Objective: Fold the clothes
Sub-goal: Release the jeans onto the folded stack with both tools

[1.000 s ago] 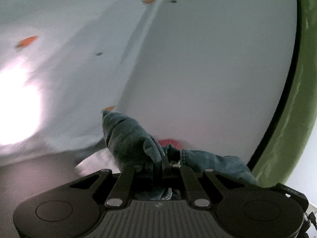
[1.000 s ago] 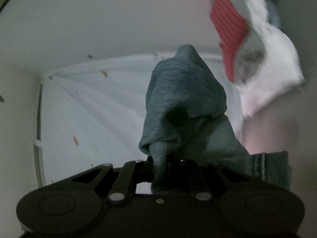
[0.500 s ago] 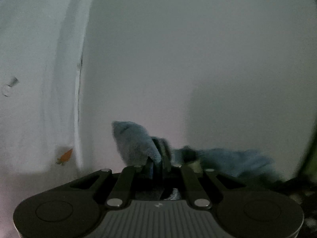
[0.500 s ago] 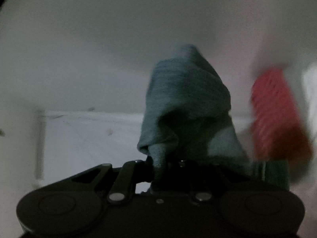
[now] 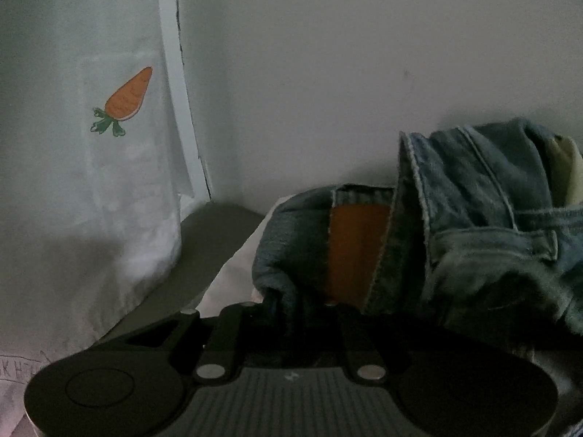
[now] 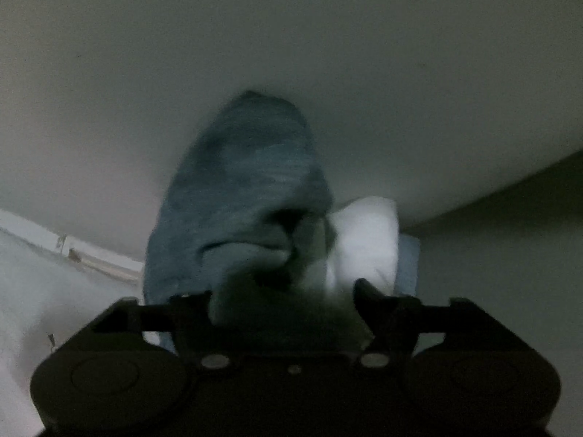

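My left gripper point(image 5: 297, 304) is pinching the jeans point(image 5: 473, 225), its jaws just starting to ease apart. My right gripper point(image 6: 284, 291) is letting go, jaws just spreading wide around the cloth point(image 6: 244, 182).

Both fisheye views are dim, shadowed below; the right one is blurred.

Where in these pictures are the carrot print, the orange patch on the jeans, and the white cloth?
carrot print point(image 5: 128, 97): left wrist view, on the orange root.
orange patch point(image 5: 355, 251): left wrist view, middle of the patch, on the jeans' folded part.
white cloth point(image 6: 368, 233): right wrist view, on its bright bulge behind the denim.
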A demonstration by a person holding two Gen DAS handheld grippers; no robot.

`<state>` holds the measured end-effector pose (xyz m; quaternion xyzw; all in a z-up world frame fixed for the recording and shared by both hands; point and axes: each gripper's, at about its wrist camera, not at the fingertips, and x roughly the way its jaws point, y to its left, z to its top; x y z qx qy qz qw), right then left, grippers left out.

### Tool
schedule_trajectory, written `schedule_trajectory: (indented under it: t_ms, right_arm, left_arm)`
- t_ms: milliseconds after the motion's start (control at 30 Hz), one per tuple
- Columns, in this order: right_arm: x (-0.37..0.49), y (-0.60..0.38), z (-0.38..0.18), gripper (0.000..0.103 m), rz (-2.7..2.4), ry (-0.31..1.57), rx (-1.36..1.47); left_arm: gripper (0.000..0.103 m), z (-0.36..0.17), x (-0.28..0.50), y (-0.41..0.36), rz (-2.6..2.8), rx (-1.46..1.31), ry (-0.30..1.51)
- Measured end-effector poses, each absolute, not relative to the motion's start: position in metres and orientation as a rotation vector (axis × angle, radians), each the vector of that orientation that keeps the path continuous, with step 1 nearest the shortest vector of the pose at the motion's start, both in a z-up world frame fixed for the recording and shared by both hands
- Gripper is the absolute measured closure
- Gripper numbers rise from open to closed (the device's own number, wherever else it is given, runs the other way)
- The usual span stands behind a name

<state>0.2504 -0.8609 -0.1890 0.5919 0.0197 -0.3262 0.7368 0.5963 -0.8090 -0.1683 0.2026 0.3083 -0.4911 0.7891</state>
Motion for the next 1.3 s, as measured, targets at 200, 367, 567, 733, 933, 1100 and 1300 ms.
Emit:
schedule_trajectory:
  t_ms: [200, 367, 567, 733, 933, 1100, 1300]
  right_arm:
    - [0.269, -0.851, -0.153, 0.009, -0.791, 0.175, 1.096]
    - [0.264, -0.84, -0.134, 0.001, -0.797, 0.221, 0.989]
    - [0.251, -0.8, -0.082, 0.001, -0.796, 0.21, 0.647]
    - [0.219, -0.758, -0.054, 0.0, -0.735, 0.187, 0.451]
    - [0.199, -0.697, -0.035, 0.0, -0.668, 0.156, 0.38]
    - [0.171, -0.626, -0.014, 0.0, -0.513, 0.169, 0.244]
    - [0.137, -0.544, -0.002, 0.0, -0.344, 0.184, 0.253]
  left_arm:
    - [0.052, -0.148, 0.593, -0.794, -1.054, 0.36, 0.619]
    - [0.023, -0.104, 0.585, -0.753, -1.081, 0.246, 0.502]
    - [0.002, -0.033, 0.524, -0.656, -1.091, 0.113, 0.338]
    - [0.0, 0.008, 0.438, -0.547, -0.969, 0.057, 0.19]
    - [0.0, 0.021, 0.332, -0.436, -0.796, 0.095, 0.116]
    - [0.0, 0.014, 0.263, -0.358, -0.604, 0.077, 0.148]
    - [0.0, 0.01, 0.187, -0.264, -0.438, -0.012, 0.262]
